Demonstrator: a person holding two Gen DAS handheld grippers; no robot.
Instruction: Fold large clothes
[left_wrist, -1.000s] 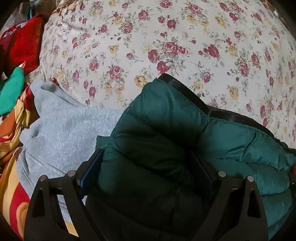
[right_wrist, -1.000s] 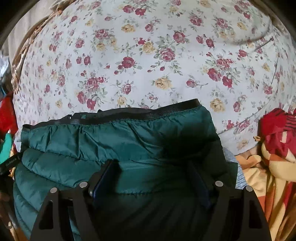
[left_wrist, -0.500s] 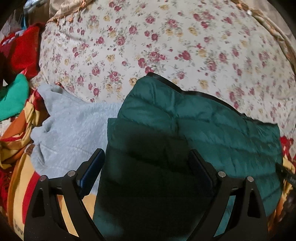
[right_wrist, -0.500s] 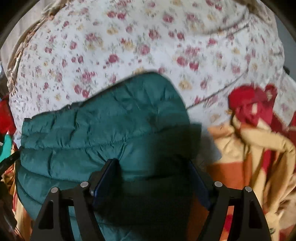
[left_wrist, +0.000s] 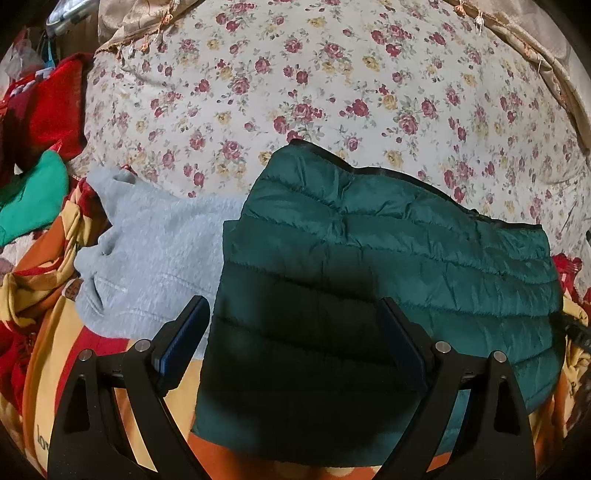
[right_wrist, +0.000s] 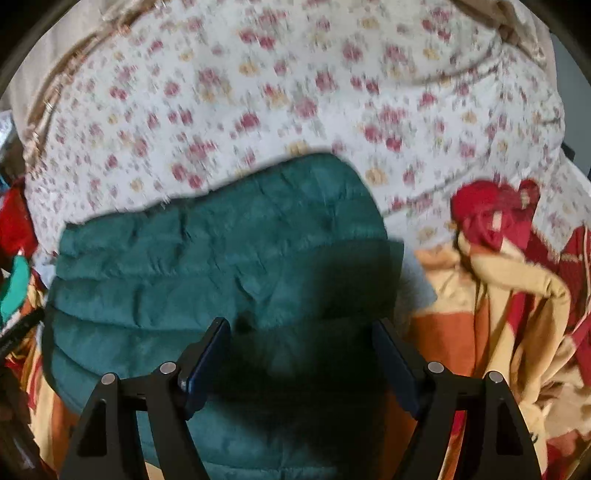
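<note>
The jacket (left_wrist: 388, 280), dark green and quilted, lies folded into a compact block on the striped blanket (left_wrist: 92, 354) at the near edge of the bed, its far edge reaching onto the floral sheet (left_wrist: 332, 74). A black trim runs along that far edge. It rests partly over a grey sweatshirt (left_wrist: 147, 251), which sticks out to its left.

Left gripper (left_wrist: 295, 343): jaws wide apart, poised over the near left part of the jacket, angled down. No fabric is pinched between the pads; the quilting below lies flat and unpulled. Reading: the jacket is set down and this gripper holds nothing.

Right gripper (right_wrist: 301, 354): jaws also apart, over the near right part of the jacket. This view is motion-blurred, but the pads show clear of the cloth, so nothing is clamped.

Why this layout: 2 grippers sit at opposite ends of the same near edge, the natural stance for handling 1 wide panel evenly. The jacket sits on the cleared front strip, likely as the stacking spot.

Other clothes surround it: a red garment (left_wrist: 44, 107) and a green one (left_wrist: 33, 195) far left, a red-and-tan bundle (right_wrist: 498, 229) on the right. These look unfolded.

Judgement: this jacket's fold looks complete; puffy fill may spring it open.
</note>
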